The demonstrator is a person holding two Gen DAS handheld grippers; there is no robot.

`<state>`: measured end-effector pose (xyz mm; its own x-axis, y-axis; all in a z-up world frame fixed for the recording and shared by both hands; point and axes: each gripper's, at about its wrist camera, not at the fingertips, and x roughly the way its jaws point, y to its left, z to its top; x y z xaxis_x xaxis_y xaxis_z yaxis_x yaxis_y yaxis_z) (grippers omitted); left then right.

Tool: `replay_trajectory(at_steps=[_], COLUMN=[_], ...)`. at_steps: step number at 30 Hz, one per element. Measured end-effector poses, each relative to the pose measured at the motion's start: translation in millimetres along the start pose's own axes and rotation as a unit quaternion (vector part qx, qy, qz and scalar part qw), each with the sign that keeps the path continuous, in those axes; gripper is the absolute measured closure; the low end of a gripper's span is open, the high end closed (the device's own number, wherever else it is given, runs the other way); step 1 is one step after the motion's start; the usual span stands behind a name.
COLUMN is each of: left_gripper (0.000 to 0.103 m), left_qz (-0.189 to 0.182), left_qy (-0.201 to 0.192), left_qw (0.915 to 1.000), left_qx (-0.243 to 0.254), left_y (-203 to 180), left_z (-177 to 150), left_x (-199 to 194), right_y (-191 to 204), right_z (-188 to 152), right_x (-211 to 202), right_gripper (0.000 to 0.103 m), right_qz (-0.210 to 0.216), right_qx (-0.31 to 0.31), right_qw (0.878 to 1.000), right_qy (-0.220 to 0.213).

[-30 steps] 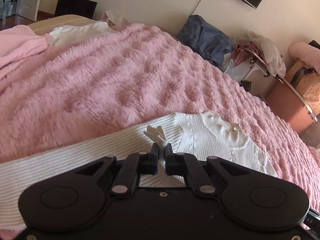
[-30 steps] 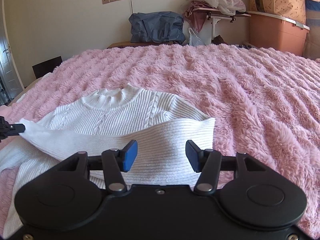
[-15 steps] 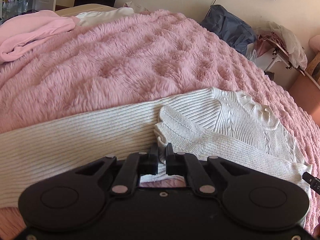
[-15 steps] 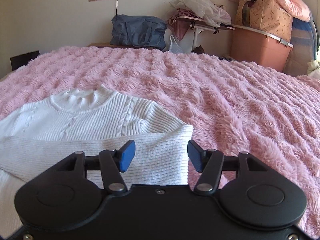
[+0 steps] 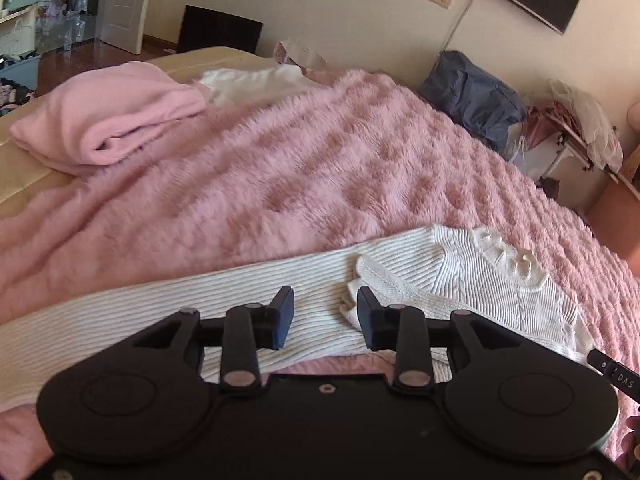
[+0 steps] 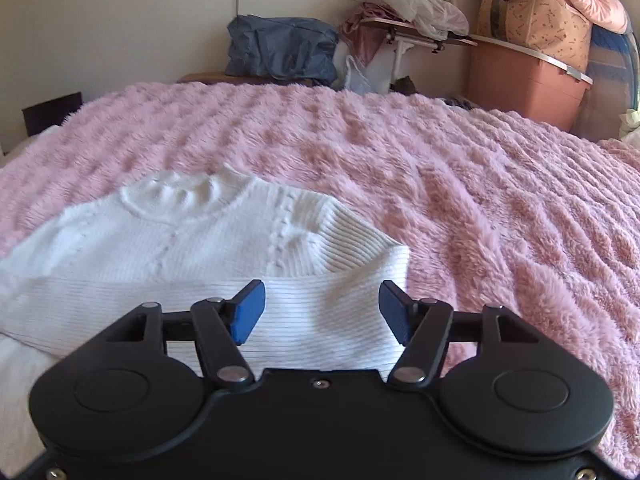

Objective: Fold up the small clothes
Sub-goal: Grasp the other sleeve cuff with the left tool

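A white ribbed knit sweater (image 5: 460, 280) lies flat on the pink fluffy blanket (image 5: 300, 168), collar away from me, one sleeve (image 5: 160, 320) stretched out to the left. The cuff of the folded-in sleeve (image 5: 360, 280) lies on the body just ahead of my left gripper (image 5: 324, 316), which is open and empty over the sweater. In the right wrist view the sweater (image 6: 180, 248) fills the lower left, with a sleeve folded across its front. My right gripper (image 6: 322, 306) is open and empty above the folded sleeve near its right edge.
A folded pink garment (image 5: 108, 120) and a white one (image 5: 256, 80) lie at the blanket's far left. A blue bag (image 6: 284, 50), a cluttered small table (image 6: 404, 16) and a pink storage bin (image 6: 524, 80) stand beyond the bed (image 6: 460, 184).
My left gripper was shut on the sleeve cuff, carried it over the sweater body, and has now opened and let it go. My right gripper stayed open and shifted slightly.
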<state>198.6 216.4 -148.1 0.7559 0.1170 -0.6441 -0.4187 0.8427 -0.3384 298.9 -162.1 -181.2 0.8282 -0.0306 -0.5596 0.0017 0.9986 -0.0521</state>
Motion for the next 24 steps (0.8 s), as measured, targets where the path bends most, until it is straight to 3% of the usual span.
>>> replay_trajectory(at_steps=[5,9,11,17,24], left_gripper=[0.064,0.062,0.062,0.064,0.066], left_qz=[0.06,0.16,0.187,0.214,0.218], left_qy=[-0.028,-0.036,-0.034,-0.025,-0.046], left_qw=[0.9932,0.9739,0.9638,0.9454,0.9247], left_qx=[-0.096,-0.156,-0.187,-0.244,-0.309], left_y=[64,106,130,169,199], left_z=[-28,-51,-61,-78,-84], left_x=[-63,-87,-97,-115,-115], right_y=[51,99,120,158,183], right_z=[-2,-12,-16,-23,-25], right_x=[-30,-40,-41,-44,-41], right_gripper=[0.037,0.037,0.037,0.036,0.034], right_qz=[0.081,0.122,0.129,0.156,0.164], right_qx=[-0.036,-0.08,-0.098,-0.107,-0.129], right_qw=[0.996,0.989,0.987,0.982,0.978], right_qy=[-0.014,-0.012,-0.006,0.013,0.02])
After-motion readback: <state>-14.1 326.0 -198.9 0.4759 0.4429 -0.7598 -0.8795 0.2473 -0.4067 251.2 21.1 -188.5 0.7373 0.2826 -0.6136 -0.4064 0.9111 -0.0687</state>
